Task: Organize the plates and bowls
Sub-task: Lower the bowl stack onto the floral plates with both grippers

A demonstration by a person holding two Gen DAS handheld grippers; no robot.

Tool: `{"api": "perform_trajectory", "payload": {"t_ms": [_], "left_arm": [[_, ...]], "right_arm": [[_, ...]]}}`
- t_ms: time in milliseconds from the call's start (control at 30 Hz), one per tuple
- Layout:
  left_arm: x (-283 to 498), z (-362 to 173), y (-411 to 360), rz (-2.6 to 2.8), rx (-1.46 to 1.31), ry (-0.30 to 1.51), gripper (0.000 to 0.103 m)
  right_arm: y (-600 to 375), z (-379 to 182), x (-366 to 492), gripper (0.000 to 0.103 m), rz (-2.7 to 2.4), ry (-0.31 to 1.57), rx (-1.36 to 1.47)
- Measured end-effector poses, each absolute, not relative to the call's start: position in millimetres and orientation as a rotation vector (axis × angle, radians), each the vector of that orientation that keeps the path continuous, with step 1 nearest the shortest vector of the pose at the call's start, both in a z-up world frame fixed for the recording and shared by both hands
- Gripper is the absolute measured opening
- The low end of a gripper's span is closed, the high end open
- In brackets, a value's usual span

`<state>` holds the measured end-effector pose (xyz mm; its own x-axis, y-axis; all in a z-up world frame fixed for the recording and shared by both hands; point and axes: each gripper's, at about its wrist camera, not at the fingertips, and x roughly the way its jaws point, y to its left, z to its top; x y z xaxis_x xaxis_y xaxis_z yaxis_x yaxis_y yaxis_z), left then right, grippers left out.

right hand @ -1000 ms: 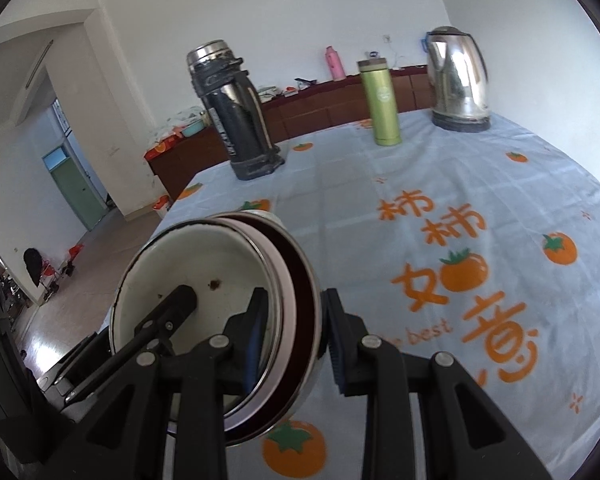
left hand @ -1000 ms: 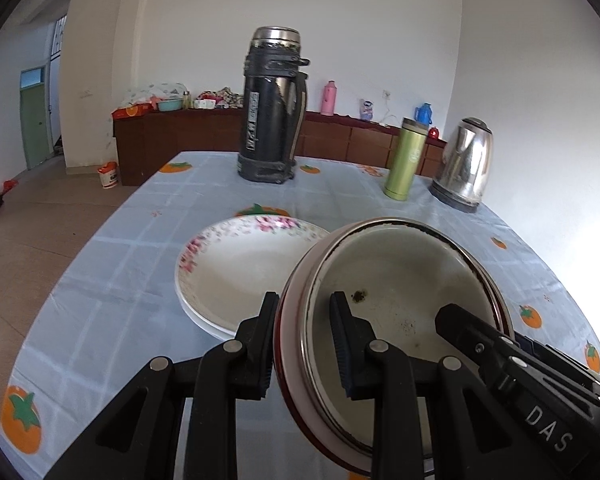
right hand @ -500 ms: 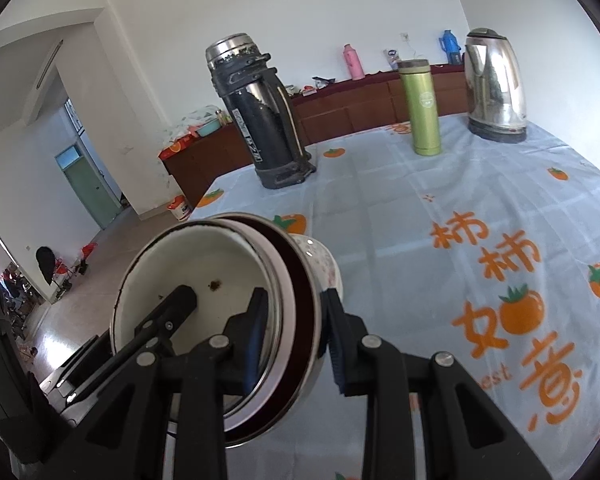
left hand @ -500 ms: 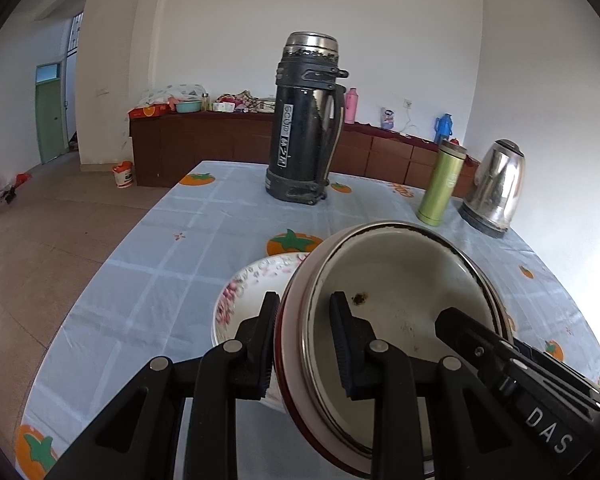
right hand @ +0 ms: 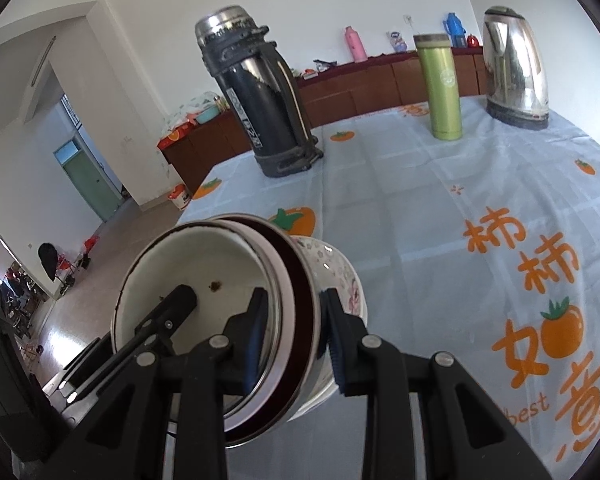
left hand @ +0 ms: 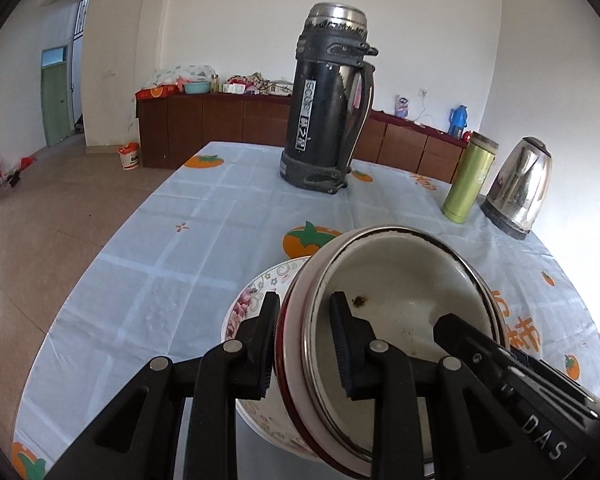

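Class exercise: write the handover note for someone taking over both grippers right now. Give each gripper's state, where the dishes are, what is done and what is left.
Left gripper: jaws shut on the near rim of the red-rimmed enamel bowl.
Right gripper: jaws shut on the same bowl's opposite rim.
The bowl is tilted, held by both grippers over the floral dish on the tablecloth; whether they touch cannot be told.
Done: bowl brought to the floral dish.
Left: probably lower it, release both jaws, withdraw.
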<state>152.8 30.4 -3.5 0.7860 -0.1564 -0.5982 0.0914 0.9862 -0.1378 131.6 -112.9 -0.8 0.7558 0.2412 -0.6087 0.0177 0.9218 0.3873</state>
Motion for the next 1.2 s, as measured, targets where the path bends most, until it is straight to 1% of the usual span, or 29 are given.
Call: {"api": "perform_trajectory", "payload": {"t_ms": [567,1200], "left_arm": [[174,-17,29,-0.114,-0.098,0.703,0.028],[195,-22,37,-0.099,-0.129,0.760,0.028]], "right_arm": [[-115,-15,151,0.028,0.134,0.768,0.395],[-109,-19,174,0.029,0.160,0.810,0.379]]}}
